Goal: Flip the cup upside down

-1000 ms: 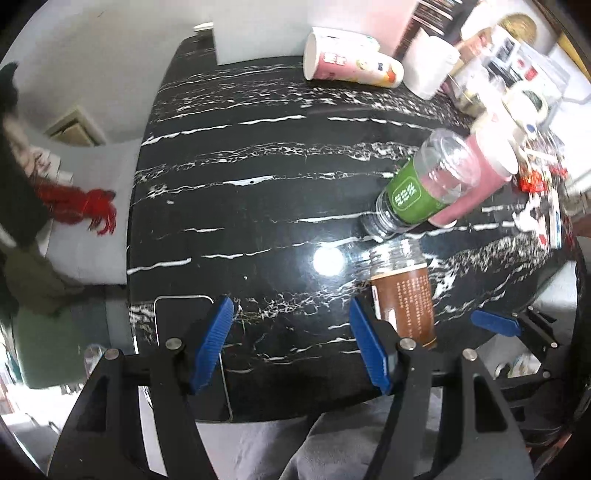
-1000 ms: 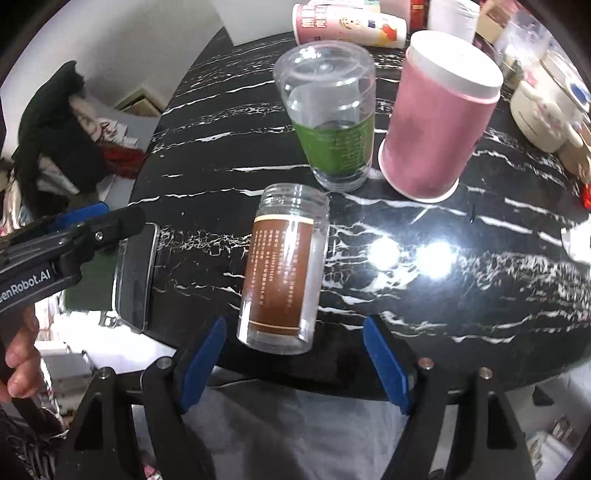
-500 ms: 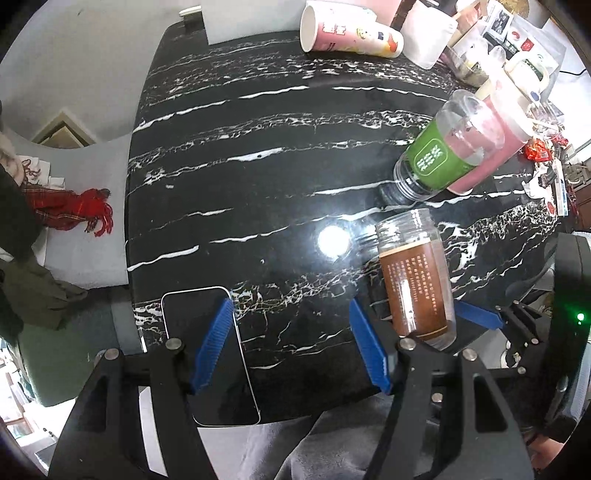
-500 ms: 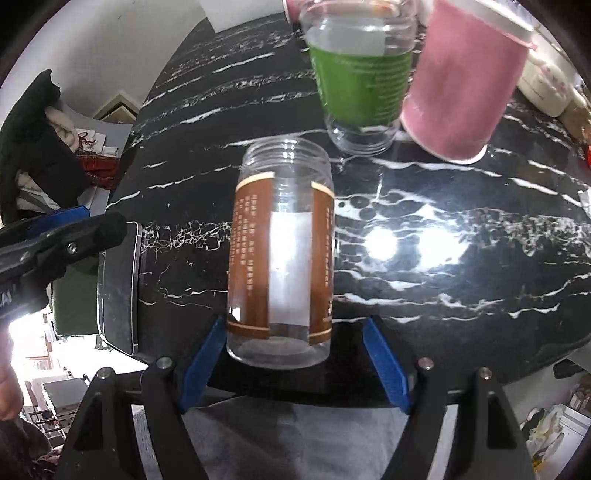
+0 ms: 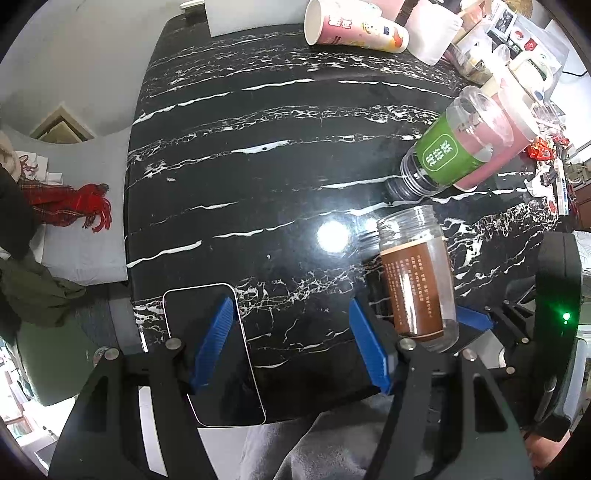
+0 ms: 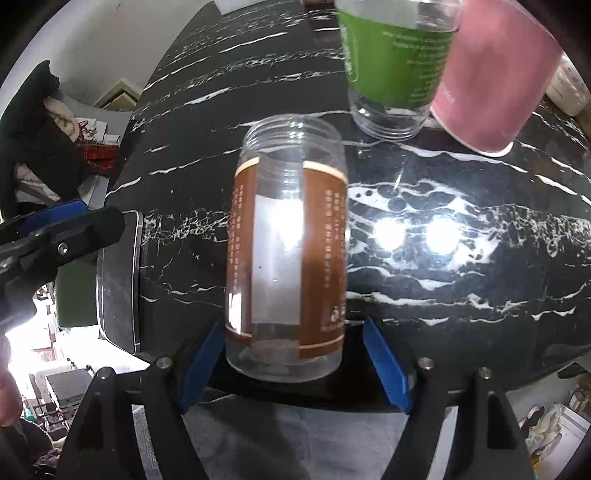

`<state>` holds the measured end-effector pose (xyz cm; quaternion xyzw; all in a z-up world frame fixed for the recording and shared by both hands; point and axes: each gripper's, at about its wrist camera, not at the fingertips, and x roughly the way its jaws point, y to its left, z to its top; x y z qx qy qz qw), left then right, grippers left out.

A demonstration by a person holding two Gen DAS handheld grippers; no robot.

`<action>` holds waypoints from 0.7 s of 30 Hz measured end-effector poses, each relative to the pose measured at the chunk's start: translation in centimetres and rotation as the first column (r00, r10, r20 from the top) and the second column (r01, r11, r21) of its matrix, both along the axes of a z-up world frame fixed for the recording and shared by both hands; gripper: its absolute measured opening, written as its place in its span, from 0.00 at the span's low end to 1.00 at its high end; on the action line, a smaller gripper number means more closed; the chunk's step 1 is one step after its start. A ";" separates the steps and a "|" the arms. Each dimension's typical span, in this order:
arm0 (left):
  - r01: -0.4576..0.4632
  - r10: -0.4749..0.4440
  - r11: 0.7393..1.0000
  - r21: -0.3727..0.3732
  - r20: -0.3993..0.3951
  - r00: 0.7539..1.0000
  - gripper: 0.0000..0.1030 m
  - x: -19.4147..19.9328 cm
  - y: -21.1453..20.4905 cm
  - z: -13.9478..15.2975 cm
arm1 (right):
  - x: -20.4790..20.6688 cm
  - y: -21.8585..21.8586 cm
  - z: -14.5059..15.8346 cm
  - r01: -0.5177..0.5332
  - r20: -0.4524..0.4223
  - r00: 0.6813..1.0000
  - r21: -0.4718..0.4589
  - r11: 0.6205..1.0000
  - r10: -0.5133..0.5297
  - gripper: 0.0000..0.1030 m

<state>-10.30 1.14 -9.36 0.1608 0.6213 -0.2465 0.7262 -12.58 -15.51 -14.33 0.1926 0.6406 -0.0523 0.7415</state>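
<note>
Now R gripper (image 6: pixel 291 365) straddles jar (image 6: pixel 288 251) w/ jaws wide, lined up to grab; L gripper (image 5: pixel 291 343) wide, idle.

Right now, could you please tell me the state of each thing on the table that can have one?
Brown-label jar: lidless, mouth facing away from the camera, between the right gripper fingers.
Green-label jar: lidless, upside down.
Pink cup: upside down.
Paper cup: lying on its side.
Phone: screen dark, flat.
Left gripper: open, empty.
Right gripper: open.
</note>
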 end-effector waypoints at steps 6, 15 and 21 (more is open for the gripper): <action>-0.011 0.011 1.000 0.002 -0.001 1.000 0.62 0.1 0.5 -0.2 | 0.4 0.7 -0.5 -0.012 -0.021 1.000 0.030 0.999 0.013 0.59; -0.017 0.017 1.000 -0.007 0.001 1.000 0.62 0.2 0.7 0.1 | 0.6 0.7 1.1 -0.050 -0.033 0.998 0.006 0.999 0.050 0.59; -0.031 0.032 0.999 -0.029 0.012 0.999 0.62 0.4 1.1 1.2 | 0.6 0.9 3.2 -0.103 -0.050 0.994 -0.038 0.994 0.101 0.58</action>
